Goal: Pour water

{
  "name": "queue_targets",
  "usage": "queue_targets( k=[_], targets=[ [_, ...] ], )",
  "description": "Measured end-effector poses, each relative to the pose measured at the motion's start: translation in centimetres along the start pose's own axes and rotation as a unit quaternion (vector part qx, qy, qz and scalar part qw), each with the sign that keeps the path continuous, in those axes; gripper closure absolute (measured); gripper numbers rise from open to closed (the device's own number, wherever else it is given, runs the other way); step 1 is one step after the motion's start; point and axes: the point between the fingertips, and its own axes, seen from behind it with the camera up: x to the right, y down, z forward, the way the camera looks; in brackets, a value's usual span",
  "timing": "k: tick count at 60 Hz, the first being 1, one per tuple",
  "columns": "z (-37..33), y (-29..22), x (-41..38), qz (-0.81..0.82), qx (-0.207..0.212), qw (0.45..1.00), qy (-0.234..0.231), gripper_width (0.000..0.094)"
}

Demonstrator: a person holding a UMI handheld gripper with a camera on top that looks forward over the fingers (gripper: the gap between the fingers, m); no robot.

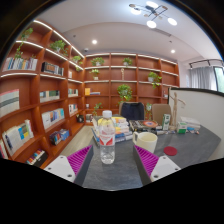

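Gripper (110,165): level, pointing forward over table (195,150). Jaws wide open, holding nothing. Bottle (106,140): upright, just ahead between fingers, untouched. Cup (146,141): right of bottle.

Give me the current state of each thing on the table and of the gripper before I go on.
water bottle: upright on the table, cap on, between the fingers and a little beyond them, not gripped
white cup: upright, to the right of the bottle, contents not visible
hand-held gripper: open, holding nothing
table: bears the bottle and the cup
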Motion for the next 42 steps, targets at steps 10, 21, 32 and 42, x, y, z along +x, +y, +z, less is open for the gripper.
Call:
queue_targets(
  k=[10,21,32,42],
  targets=[
    [3.2,0.7,-1.0,0.0,0.02,1.0,-0.002,0.0095],
    [9.9,2.6,-2.0,-0.009,0.017,1.0,-0.002,0.0097],
    [14.5,2.3,-3.3,0.003,0.014,1.0,-0.024,0.0096],
    [16.9,1.9,-3.3,0.018,0.027,0.999,-0.024,0.0194]
  ],
)
